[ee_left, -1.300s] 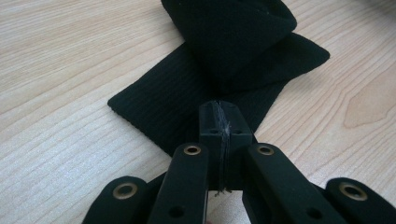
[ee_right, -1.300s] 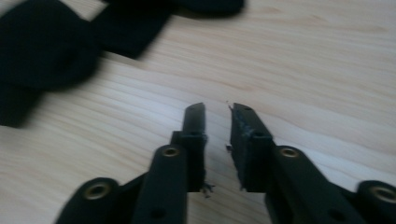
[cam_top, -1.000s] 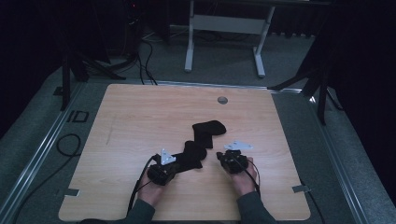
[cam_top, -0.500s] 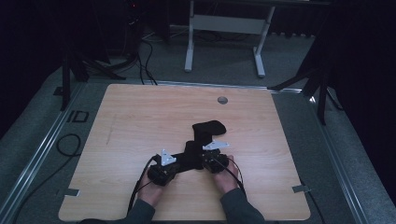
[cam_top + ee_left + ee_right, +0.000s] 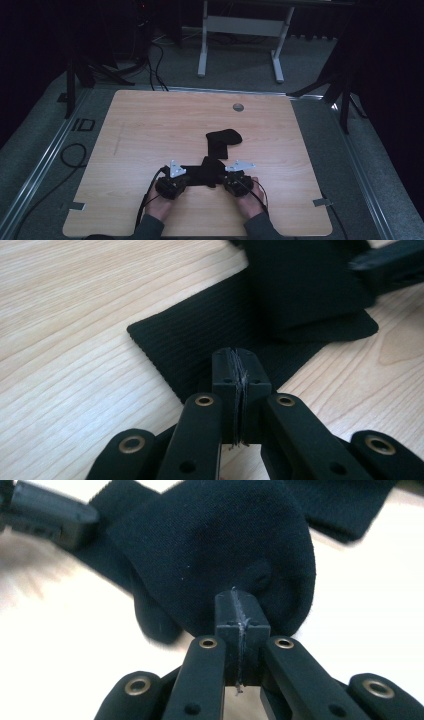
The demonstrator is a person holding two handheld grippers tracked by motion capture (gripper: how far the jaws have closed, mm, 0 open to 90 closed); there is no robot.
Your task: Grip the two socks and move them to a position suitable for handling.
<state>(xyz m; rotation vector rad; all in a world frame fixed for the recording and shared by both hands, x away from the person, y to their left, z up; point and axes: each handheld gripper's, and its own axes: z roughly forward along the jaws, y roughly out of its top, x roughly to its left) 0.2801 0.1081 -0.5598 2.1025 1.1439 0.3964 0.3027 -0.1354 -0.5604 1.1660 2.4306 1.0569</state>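
Pinching the ribbed cuff of the black sock (image 5: 210, 167), the left gripper (image 5: 172, 181) is staying near the table's (image 5: 150, 120) front edge, jaws clenched on fabric. The right gripper (image 5: 239, 181), likewise clamped on the sock, is now carrying its fold back rightward, while the toe end is lying toward the table's centre.

A lab-style recording space, dim and bare: a light wooden table (image 5: 150, 130) stands on grey carpet (image 5: 35, 155) ringed by metal floor rails (image 5: 42, 165), with black cables (image 5: 155, 60) trailing at far left and a white desk frame (image 5: 240, 27) at the far side.
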